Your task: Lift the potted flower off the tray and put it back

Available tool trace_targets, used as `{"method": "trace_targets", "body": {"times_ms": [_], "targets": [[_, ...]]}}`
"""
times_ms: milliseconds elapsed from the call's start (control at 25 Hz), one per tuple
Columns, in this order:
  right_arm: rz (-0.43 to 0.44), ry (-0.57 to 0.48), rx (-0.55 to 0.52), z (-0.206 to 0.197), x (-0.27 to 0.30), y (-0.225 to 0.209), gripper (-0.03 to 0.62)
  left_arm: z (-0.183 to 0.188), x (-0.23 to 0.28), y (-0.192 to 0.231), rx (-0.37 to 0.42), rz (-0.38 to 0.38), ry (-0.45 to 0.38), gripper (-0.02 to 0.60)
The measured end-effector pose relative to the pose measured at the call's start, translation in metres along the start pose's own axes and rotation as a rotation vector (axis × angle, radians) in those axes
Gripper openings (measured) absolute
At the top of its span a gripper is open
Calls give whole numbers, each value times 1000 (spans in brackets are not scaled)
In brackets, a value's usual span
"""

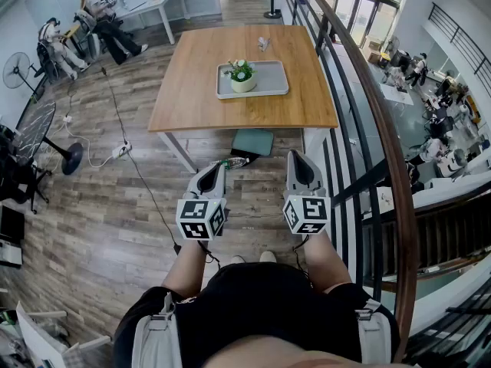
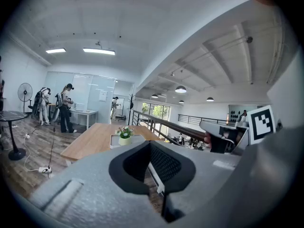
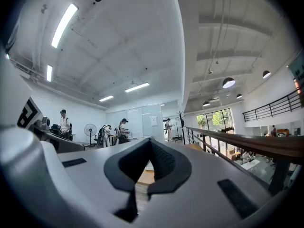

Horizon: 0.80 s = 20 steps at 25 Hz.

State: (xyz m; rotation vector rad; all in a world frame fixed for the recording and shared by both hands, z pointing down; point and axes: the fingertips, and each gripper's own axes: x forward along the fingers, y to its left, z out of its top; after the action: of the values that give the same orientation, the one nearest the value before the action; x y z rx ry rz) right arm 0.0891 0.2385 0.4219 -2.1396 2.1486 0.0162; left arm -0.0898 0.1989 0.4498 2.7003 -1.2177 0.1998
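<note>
The potted flower (image 1: 242, 75), white blooms in a pale pot, stands on a grey tray (image 1: 272, 83) on the wooden table (image 1: 192, 98) ahead of me. The left gripper view also shows the potted flower (image 2: 125, 134) on the tray (image 2: 115, 140), far off. My left gripper (image 1: 217, 169) and right gripper (image 1: 296, 159) are held side by side in front of my body, well short of the table and over the floor. Both are shut with nothing between the jaws. The right gripper (image 3: 149, 167) view shows only a sliver of the table past its pads.
A dark railing (image 1: 368, 106) with a wooden handrail runs along the right side. A floor fan (image 1: 34, 133) and a cable with a power strip (image 1: 121, 150) lie at the left. A green pad (image 1: 252, 141) and a bottle (image 1: 234, 162) sit under the table. People sit at a desk (image 1: 153, 2) at the back left.
</note>
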Motion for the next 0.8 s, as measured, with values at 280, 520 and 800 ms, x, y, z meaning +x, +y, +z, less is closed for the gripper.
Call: {"method": "trace_targets", "body": {"times_ms": [280, 520, 800], "targets": [[12, -12, 3, 3, -1, 16, -4, 6, -10, 5, 15, -13, -19, 12], [8, -7, 13, 3, -8, 17, -3, 3, -16, 3, 15, -5, -17, 12], [24, -9, 20, 4, -3, 30, -3, 5, -21, 15, 11, -6, -22, 12]]}}
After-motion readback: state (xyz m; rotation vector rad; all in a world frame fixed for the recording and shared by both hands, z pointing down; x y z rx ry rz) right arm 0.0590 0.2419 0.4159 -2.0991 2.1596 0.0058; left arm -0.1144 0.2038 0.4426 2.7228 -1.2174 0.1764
